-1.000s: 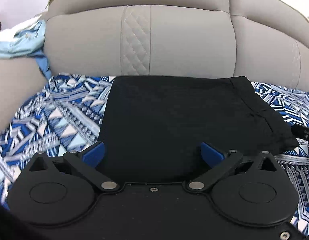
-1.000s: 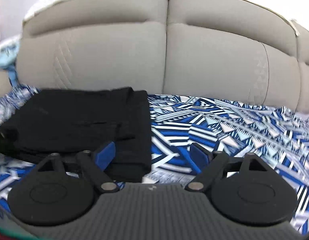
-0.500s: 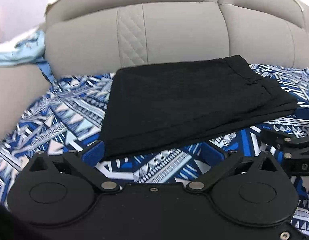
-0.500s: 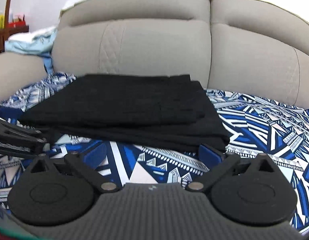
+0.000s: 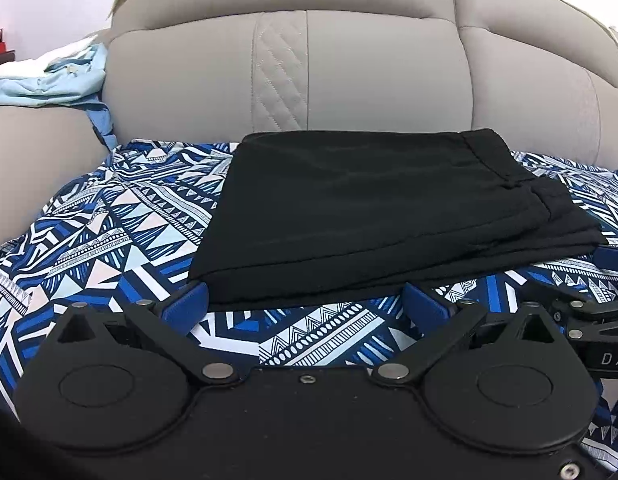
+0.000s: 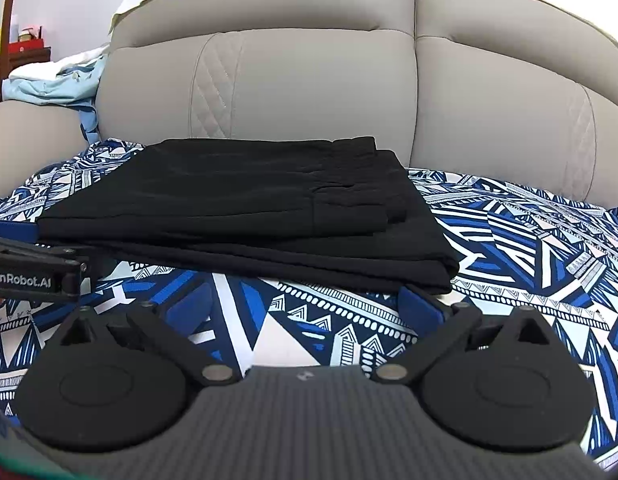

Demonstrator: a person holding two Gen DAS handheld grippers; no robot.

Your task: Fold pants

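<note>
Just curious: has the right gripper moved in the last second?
Yes. The right gripper drew back off the folded pants, which now lie ahead of it; its jaws have just been opening, with nothing held between them.

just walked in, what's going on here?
A person with two handheld grippers is folding black pants on a patterned blue sheet over a grey sofa. The pants lie in a flat folded stack. The left gripper and right gripper sit open at its near edge, holding nothing.
</note>
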